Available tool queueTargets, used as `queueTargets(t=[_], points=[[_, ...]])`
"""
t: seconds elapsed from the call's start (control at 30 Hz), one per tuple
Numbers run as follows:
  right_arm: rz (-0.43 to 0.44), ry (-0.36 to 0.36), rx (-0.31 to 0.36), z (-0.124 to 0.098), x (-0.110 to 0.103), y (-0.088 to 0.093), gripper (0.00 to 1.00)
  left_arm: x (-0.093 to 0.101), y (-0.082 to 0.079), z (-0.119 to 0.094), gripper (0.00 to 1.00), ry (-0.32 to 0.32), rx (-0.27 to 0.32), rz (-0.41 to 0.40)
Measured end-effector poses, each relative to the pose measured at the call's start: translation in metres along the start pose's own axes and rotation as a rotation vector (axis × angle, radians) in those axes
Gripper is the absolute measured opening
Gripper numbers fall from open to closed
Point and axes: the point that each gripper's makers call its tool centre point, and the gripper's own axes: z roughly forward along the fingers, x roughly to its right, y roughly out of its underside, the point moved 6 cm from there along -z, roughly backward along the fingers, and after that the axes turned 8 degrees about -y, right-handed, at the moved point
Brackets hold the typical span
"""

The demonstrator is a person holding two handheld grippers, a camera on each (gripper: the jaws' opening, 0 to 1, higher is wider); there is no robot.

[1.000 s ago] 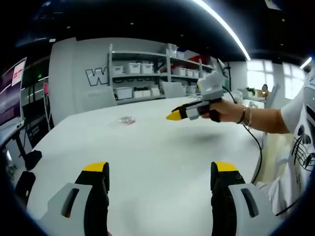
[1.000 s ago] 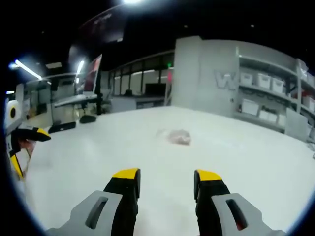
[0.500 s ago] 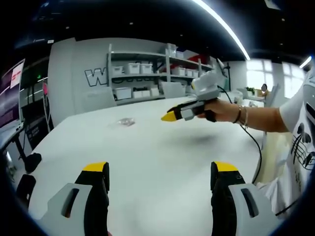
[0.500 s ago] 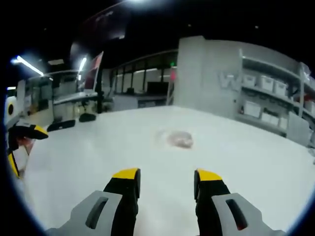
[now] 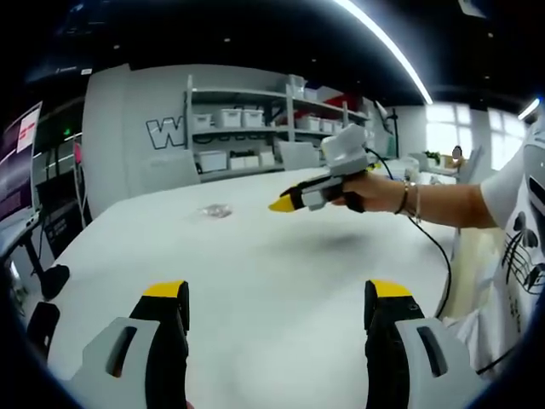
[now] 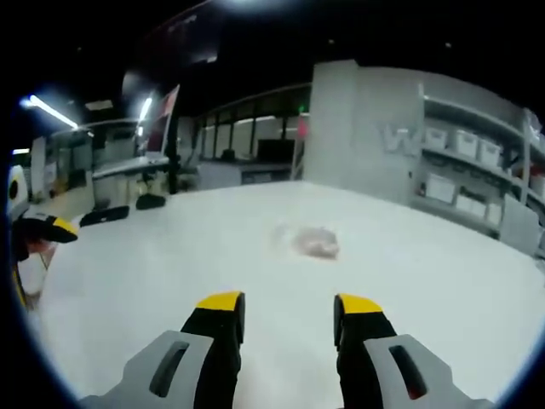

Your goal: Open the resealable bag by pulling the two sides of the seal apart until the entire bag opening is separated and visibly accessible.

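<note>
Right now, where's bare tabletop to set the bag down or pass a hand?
Most of the white table is bare: the wide stretch between the right gripper and the small clear resealable bag, and the near surface ahead of the left gripper. The only clutter on it is the bag itself, lying flat mid-table.

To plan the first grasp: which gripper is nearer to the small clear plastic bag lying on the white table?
Right. The right gripper points at the small clear plastic bag, just ahead above the white table. The left gripper is farther back, jaws open.
</note>
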Motion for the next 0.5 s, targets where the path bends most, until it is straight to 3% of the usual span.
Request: queueTargets(t=[0.5], points=[[0.01,-0.008,0.001,0.013,0.005,0.0,0.4,-0.002,0.003,0.0,0.83,0.0,-0.014,-0.003]])
